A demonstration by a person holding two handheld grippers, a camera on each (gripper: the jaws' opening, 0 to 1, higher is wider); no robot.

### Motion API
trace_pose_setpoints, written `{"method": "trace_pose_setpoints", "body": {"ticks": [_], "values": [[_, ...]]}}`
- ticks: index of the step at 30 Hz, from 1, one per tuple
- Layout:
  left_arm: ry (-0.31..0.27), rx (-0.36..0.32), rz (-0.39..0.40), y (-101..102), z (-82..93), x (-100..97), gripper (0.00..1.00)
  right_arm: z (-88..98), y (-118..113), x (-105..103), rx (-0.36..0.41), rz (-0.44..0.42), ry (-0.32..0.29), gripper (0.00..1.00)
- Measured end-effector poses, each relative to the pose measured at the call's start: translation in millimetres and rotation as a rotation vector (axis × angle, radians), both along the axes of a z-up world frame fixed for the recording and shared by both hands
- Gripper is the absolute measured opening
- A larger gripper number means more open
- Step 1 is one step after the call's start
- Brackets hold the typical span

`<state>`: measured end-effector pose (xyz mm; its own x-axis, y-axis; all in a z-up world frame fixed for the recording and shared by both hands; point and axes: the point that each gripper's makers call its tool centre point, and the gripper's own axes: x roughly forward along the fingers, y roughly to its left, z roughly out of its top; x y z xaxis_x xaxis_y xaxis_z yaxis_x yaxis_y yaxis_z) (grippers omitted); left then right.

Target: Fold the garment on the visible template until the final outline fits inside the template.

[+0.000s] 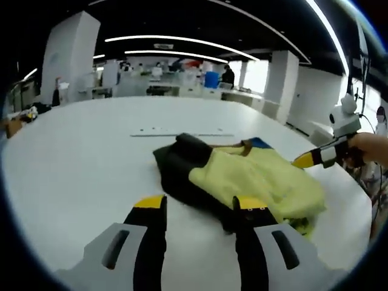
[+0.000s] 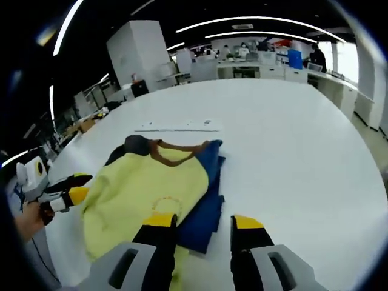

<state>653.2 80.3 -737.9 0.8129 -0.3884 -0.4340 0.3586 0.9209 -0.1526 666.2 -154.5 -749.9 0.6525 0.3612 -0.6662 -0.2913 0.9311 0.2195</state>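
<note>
A crumpled garment lies on the white table (image 1: pixel 79 163), with a pale yellow body (image 1: pixel 260 179), a black part (image 1: pixel 179 167) and a blue edge (image 1: pixel 259 143). My left gripper (image 1: pixel 201 207) stands open just before the black part, with its right jaw over the cloth. From the right comes my right gripper (image 1: pixel 312 159), held by a hand (image 1: pixel 371 148), near the yellow edge. In the right gripper view the yellow cloth (image 2: pixel 142 194) lies over a blue layer (image 2: pixel 206 209). My right gripper (image 2: pixel 203 222) is open at their near edge. The left gripper (image 2: pixel 71 187) shows at the left, jaws apart.
A thin pale strip with small marks (image 1: pixel 182 134) lies flat on the table behind the garment, the strip (image 2: pixel 179 126) seen again beyond the collar. Desks, pillars and people stand far behind the table. The table's edge runs close on the right (image 1: pixel 357 212).
</note>
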Motion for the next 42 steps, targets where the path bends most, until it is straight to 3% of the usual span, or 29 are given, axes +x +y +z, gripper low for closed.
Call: {"method": "trace_pose_setpoints", "body": {"ticks": [11, 18, 20, 22, 27, 34, 39, 42], "values": [[0.057, 0.028, -0.039, -6.8, -17.6, -16.3, 0.32, 2.6, -4.3, -3.3, 0.016, -0.044, -0.022, 0.21], [0.081, 0.043, -0.07, -16.5, -26.1, -19.8, 0.25, -7.6, -7.1, -3.8, 0.009, -0.052, -0.001, 0.19], [0.077, 0.124, -0.108, -17.5, -29.0, -21.3, 0.22, -10.2, -6.2, -4.0, 0.013, -0.057, 0.004, 0.17], [0.054, 0.153, -0.133, -24.3, -26.1, -21.6, 0.18, -11.9, -1.2, -5.3, 0.042, -0.054, 0.017, 0.13], [0.079, 0.155, -0.143, -30.2, -30.6, -21.7, 0.14, -17.1, 3.3, -5.5, 0.044, -0.056, 0.025, 0.09], [0.104, 0.108, -0.134, -34.5, -31.4, -21.9, 0.08, -19.7, 4.1, -4.0, 0.044, -0.058, 0.024, 0.06], [0.119, 0.088, -0.122, -36.2, -32.0, -22.5, 0.04, -22.5, 1.9, -0.4, -0.004, -0.039, -0.001, 0.0], [0.137, 0.048, -0.104, -37.5, -32.0, -22.3, 0.01, -21.5, 3.0, 1.8, 0.028, -0.049, -0.008, 0.0]]}}
